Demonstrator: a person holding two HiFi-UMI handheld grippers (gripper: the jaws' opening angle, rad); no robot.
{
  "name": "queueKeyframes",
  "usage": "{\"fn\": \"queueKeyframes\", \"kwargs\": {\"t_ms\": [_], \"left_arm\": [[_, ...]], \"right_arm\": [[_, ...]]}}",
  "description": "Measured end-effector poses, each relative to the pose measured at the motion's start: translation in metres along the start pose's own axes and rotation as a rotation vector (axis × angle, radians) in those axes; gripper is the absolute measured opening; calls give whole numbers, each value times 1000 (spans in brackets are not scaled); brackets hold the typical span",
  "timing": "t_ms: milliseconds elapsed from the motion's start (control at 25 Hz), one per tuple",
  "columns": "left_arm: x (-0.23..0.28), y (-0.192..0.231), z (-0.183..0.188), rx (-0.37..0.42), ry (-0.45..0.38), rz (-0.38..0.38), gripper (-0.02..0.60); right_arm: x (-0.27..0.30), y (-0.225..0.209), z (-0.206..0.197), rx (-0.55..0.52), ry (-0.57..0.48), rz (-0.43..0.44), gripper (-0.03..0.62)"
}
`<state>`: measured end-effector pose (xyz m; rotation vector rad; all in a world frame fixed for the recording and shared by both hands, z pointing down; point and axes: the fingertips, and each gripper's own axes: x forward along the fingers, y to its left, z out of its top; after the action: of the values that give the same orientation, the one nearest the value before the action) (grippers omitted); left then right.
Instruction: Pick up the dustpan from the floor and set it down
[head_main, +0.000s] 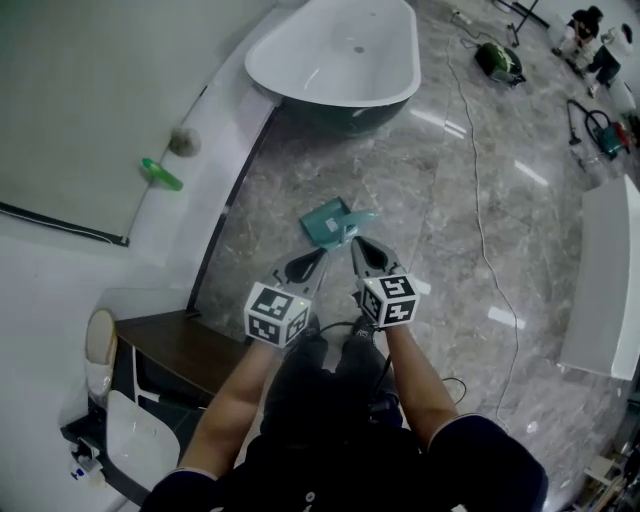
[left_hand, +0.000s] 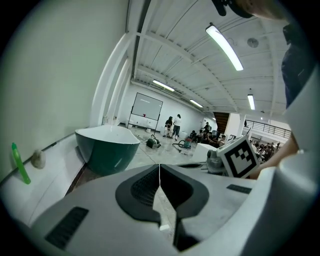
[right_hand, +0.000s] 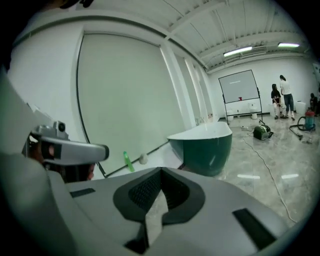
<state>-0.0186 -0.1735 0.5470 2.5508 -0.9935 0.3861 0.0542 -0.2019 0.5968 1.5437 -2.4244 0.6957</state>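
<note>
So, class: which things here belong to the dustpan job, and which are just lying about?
Job: dustpan, left gripper, right gripper.
Lying about: bathtub, green bottle, vacuum cleaner, floor cable.

floor (head_main: 400, 170): grey marble | bathtub (head_main: 335, 50): white, dark-green shell | ceiling (left_hand: 175, 60): lit strip lights (left_hand: 224, 47)

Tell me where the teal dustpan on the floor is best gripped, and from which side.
Probably the dustpan by its narrow handle, which sticks out rightward from the wide pan in the head view. Come from the person's side with the right gripper, nearest it.
</note>
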Motion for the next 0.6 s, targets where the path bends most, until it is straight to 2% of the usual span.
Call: {"fn": "queueKeyframes", "kwargs": {"t_ms": [320, 600], "left_arm": [[-32, -24, 52, 11, -86, -39, 14], [-54, -35, 80, 54, -134, -69, 14]], "right_arm": [[-58, 63, 110, -1, -216, 155, 7], [-83, 94, 139, -31, -279, 208, 7]]}}
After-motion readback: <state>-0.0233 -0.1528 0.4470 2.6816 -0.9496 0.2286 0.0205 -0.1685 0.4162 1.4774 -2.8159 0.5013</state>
